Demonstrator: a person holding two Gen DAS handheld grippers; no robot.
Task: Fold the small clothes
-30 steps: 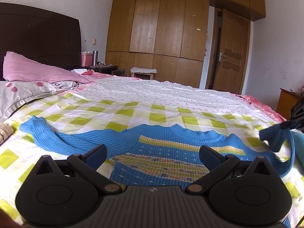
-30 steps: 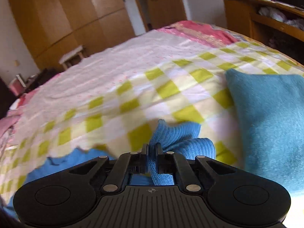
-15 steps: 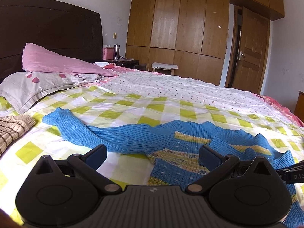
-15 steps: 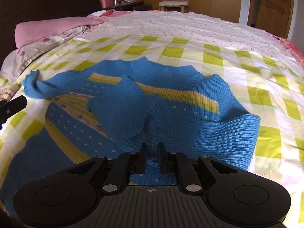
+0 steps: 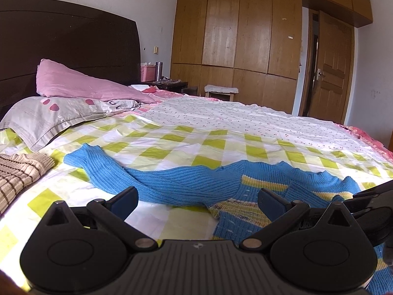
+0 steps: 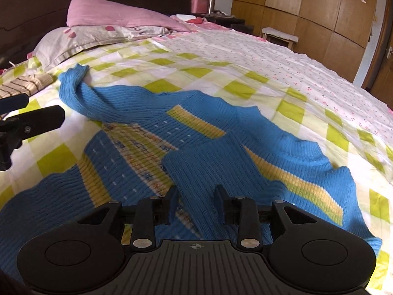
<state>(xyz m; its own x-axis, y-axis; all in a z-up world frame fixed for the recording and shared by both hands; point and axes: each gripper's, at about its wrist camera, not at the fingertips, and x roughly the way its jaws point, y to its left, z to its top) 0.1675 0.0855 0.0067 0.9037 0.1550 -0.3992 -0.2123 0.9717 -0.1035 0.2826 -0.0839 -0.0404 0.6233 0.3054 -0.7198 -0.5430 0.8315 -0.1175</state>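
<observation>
Knitwear is spread flat on the checked sheet [image 6: 248, 91] of the bed: a blue sweater [image 6: 137, 147] with yellow bands. In the right wrist view its long axis is seen to run from the hem at 8 o'clock up to the neckline at 2 o'clock. One sleeve [image 6: 81, 91] is stretched out toward 10 o'clock, its cuff pointing at the pillows. The other sleeve [image 6: 208, 167] is laid back across the chest, its cuff end pointing toward 10 o'clock. The right gripper [image 6: 195, 202] is held just over this folded sleeve; its jaws have just been opening and are now seen apart, with the sleeve lying between them but not pressed by the pads. The left gripper [image 5: 196, 201] is held low over the bed at the 9 o'clock side of the sweater, its jaws spread wide with nothing clamped. A brown checked garment [image 5: 17, 174] lies beside the stretched sleeve's cuff, at 9 o'clock. Beyond it a grey pillow [image 5: 61, 115] and a pink pillow [image 5: 83, 86] are stacked against the dark headboard [image 5: 68, 41], and wooden wardrobes [image 5: 235, 24] are seen at 12 o'clock.
</observation>
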